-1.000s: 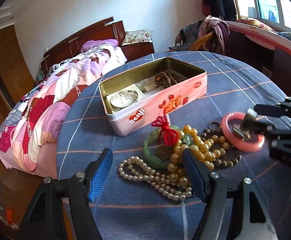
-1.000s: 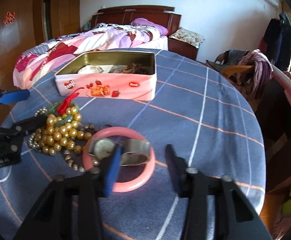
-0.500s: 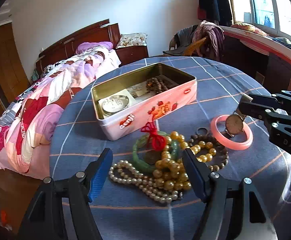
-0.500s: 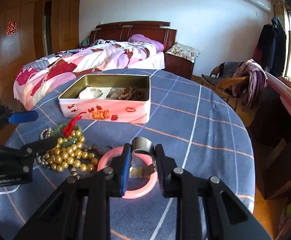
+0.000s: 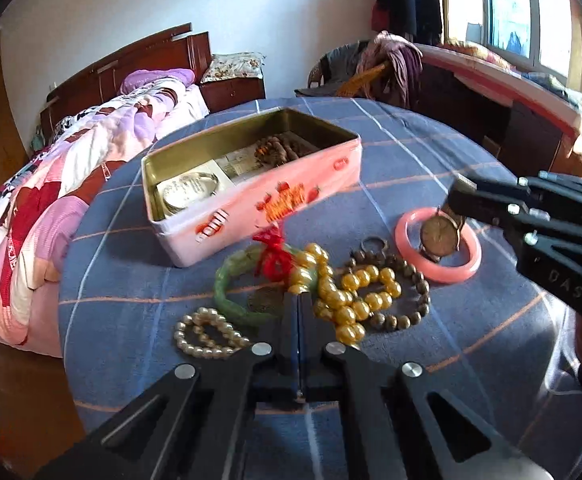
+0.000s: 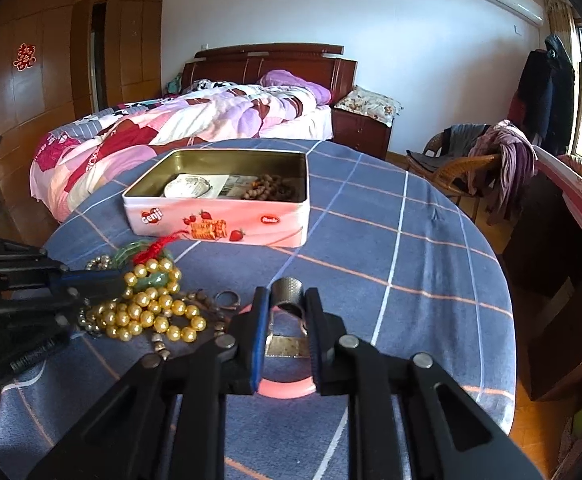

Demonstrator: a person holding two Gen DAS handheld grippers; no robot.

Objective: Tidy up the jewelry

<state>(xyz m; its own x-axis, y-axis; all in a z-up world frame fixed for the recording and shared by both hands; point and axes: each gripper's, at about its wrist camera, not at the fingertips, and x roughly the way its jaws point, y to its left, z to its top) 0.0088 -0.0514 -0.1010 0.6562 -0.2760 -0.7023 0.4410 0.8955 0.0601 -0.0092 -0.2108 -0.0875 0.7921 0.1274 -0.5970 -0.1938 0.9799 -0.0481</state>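
Note:
An open pink tin point(image 5: 251, 204) point(image 6: 227, 224) stands on the blue checked table; it holds a round disc, papers and brown beads. In front of it lie a green bangle with a red tassel point(image 5: 243, 276), a pearl string point(image 5: 207, 334), gold beads point(image 5: 351, 292) point(image 6: 151, 308), dark beads and a pink bangle point(image 5: 439, 248). My right gripper point(image 6: 287, 304) is shut on a wristwatch point(image 5: 439, 234) by its metal band point(image 6: 289, 292), just above the pink bangle. My left gripper point(image 5: 298, 304) is shut and empty, its tips over the green bangle and gold beads.
A bed with a patchwork quilt point(image 6: 179, 120) lies beyond the table's far left edge. A wicker chair with clothes point(image 6: 487, 160) and a dark cabinet point(image 6: 563, 264) stand to the right. Bare tablecloth point(image 6: 411, 264) lies right of the tin.
My left gripper has closed from wide open to shut, with nothing in it. My right gripper has closed on the watch and lifted it slightly off the pink bangle.

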